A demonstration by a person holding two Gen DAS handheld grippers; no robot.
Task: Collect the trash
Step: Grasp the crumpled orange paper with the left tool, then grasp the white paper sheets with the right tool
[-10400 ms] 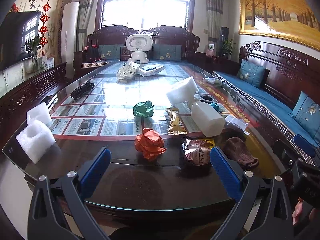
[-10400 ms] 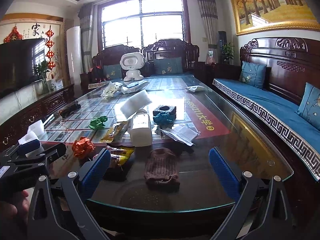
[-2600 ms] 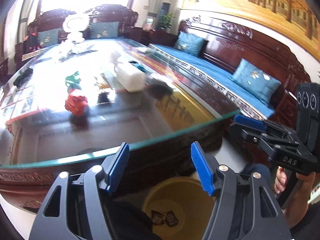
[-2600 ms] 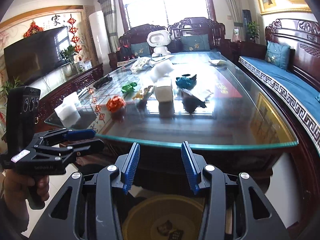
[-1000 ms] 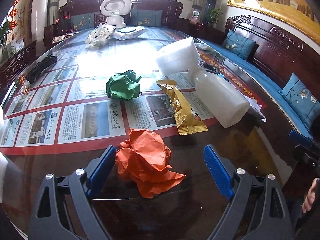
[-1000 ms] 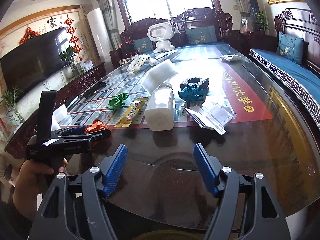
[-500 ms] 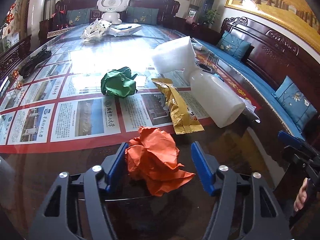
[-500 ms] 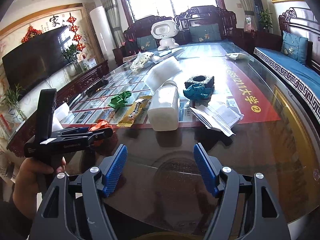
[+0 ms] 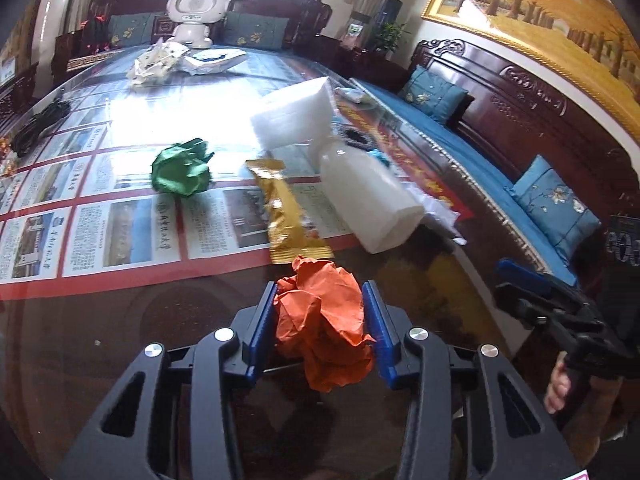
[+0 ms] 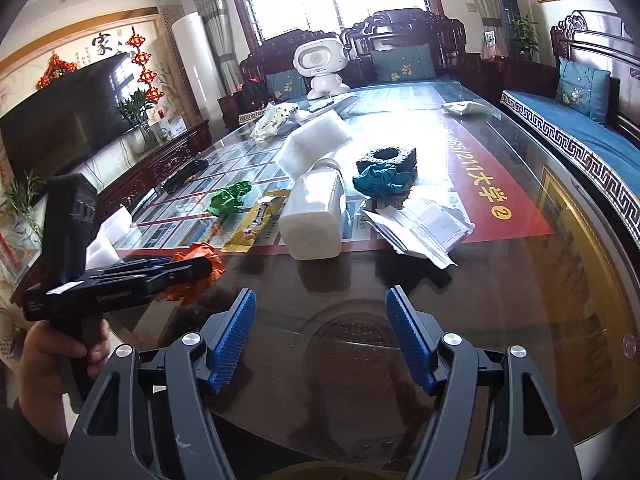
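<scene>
The left tool (image 9: 319, 322) is closing on the orange wad (image 9: 322, 320), which is sitting right between its blue pads, both pads touching the crumpled paper at its sides; this is the grasp step of clearing the desk (image 9: 120, 320). The wad is lying at the near edge of the desk, just short of the gold wrapper (image 9: 286, 216). Next, I judge, the grip is needing to firm up before lifting, since crumpled paper is giving way easily. The right tool (image 10: 320, 334) is hanging apart over bare glass, closing slightly, nothing between its pads, the bottle (image 10: 314, 216) well ahead
</scene>
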